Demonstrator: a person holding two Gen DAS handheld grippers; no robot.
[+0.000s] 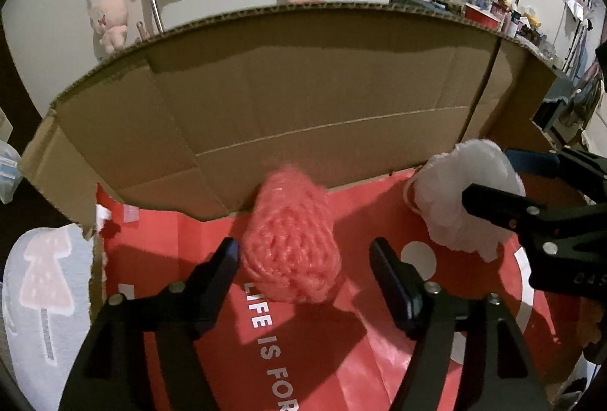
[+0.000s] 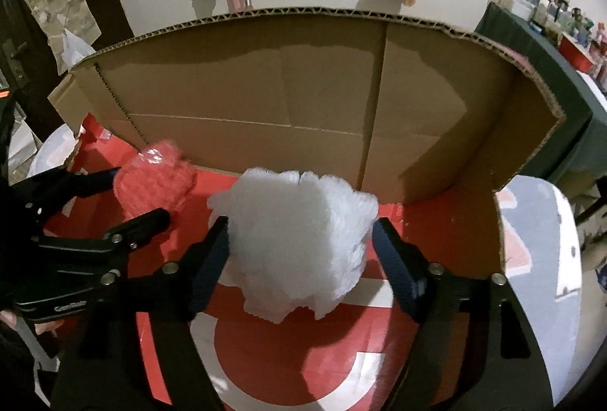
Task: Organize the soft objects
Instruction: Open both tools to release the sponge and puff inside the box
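Both grippers point steeply down into a cardboard box (image 1: 303, 99) with a red printed sheet (image 1: 322, 354) on its floor. The left gripper (image 1: 303, 255) has its fingers spread – a pink knitted ball (image 1: 290, 240) lies between them at the centre of the left view, with a clear gap on its right side. The right gripper (image 2: 301, 240) is also spread around a white fluffy ball (image 2: 299, 244) in the middle of the right view; whether the pads touch it, I cannot tell.

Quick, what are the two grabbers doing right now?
Left gripper: open, pink knitted yarn ball between its jaws, not squeezed.
Right gripper: open, fluffy white yarn ball between its jaws.
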